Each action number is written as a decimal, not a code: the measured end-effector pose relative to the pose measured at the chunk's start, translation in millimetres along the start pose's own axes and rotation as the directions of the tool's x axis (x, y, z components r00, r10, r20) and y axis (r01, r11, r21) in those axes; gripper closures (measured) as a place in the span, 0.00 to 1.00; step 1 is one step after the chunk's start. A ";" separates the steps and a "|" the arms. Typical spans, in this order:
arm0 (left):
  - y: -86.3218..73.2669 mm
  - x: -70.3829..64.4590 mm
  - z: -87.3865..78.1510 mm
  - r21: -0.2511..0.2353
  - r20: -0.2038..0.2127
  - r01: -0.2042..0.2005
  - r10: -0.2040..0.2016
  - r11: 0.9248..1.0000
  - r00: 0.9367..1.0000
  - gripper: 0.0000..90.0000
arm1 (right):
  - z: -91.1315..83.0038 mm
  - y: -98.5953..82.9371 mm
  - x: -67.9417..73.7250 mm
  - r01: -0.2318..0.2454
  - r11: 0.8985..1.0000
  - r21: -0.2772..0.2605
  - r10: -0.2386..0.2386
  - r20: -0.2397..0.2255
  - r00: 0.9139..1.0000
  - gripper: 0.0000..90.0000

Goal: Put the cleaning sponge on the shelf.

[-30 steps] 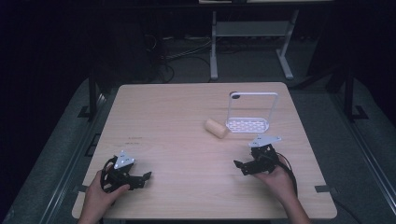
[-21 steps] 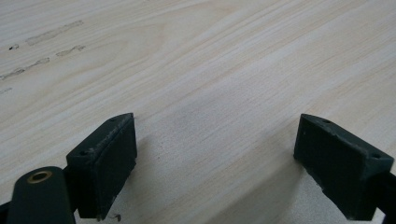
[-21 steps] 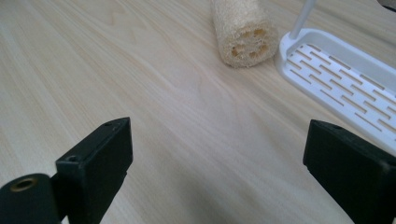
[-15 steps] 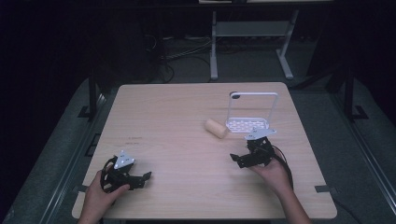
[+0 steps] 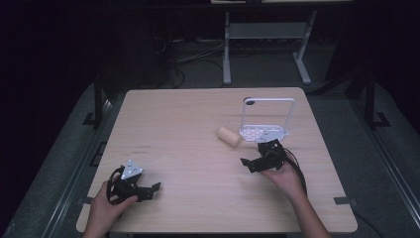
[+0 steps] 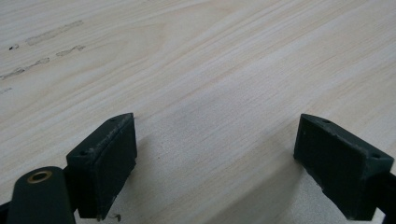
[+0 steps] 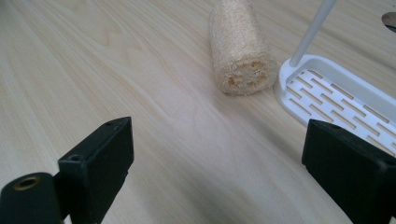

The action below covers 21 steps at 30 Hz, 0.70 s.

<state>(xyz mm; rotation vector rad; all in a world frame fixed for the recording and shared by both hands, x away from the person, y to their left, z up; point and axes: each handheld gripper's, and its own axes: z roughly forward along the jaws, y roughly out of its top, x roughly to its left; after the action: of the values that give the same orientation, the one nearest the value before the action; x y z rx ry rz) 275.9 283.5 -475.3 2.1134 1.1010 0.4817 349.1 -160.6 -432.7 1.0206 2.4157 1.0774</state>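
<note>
One pale loofah (image 7: 241,51), rough, porous, lying sideways

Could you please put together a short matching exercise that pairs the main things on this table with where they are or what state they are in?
Column one:
1. loofah
2. white rack
3. left tool
4. right tool

Column two:
A. open, near the table's front left corner, nothing between its jaws
B. lying on its side, just left of the rack's slotted base
C. open, jaws pointing towards the loofah
D. standing upright, a tall loop handle rising from its base

Right pairs: 1-B, 2-D, 3-A, 4-C
</note>
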 end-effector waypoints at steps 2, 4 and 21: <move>0.0 0.0 -0.1 0.001 0.000 0.000 0.000 1.000 1.000 0.14 | 1.7 1.9 -0.5 -0.002 1.000 -0.004 0.002 0.001 1.000 0.15; 0.0 0.0 0.0 0.000 0.000 0.000 0.000 1.000 1.000 0.14 | 3.6 4.3 -1.0 -0.002 1.000 -0.002 0.002 0.002 1.000 0.15; 0.1 -0.1 -0.1 0.001 0.000 0.002 -0.002 1.000 1.000 0.14 | 17.6 25.3 -4.8 0.015 1.000 -0.012 -0.015 -0.009 1.000 0.18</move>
<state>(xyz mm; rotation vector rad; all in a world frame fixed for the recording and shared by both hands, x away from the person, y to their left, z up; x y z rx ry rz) 275.9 283.4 -475.1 2.1134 1.1029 0.4799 373.9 -143.0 -425.8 0.9949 2.4179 1.0924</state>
